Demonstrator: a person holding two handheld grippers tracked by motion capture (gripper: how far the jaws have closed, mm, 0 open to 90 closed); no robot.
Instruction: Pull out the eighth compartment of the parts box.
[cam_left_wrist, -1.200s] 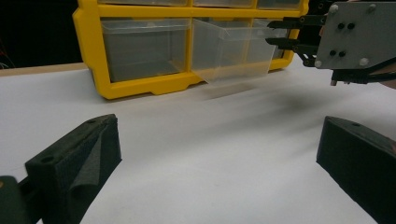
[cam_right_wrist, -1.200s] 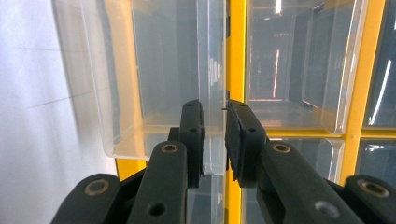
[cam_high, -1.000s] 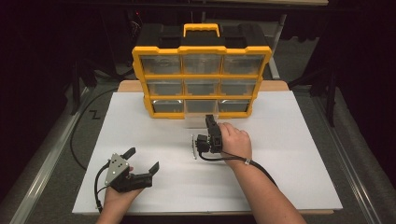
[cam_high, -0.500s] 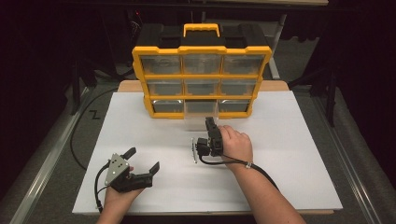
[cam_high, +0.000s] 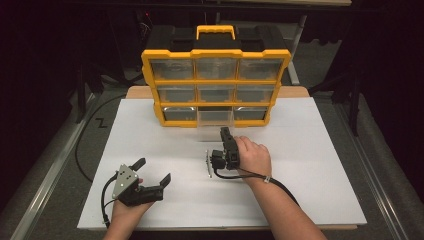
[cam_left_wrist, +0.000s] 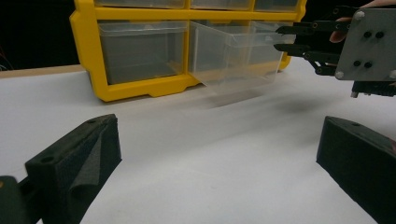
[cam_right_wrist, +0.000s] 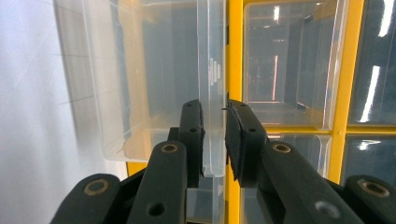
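**Clear drawer drawn farther out**

The front wall of the clear drawer (cam_right_wrist: 211, 93), bottom-middle in the yellow organizer (cam_high: 215, 75), was clamped by the right gripper (cam_right_wrist: 214, 140) and had been pulled nearer since earlier. The left gripper (cam_high: 150, 172) was kept spread apart, near-left on the white board (cam_high: 310, 190).

We see a desk (cam_high: 150, 92) whose wooden top shows as a strip behind a white sheet (cam_high: 310, 150) that covers nearly all of it. On the sheet's far part stands a yellow organizer (cam_high: 216, 75) with clear drawers. Its bottom middle drawer (cam_high: 214, 119) juts out toward us over the sheet. In front of the organizer the sheet is plain and flat. Left of the organizer, a black cable (cam_high: 82, 145) curves beside the sheet's edge.
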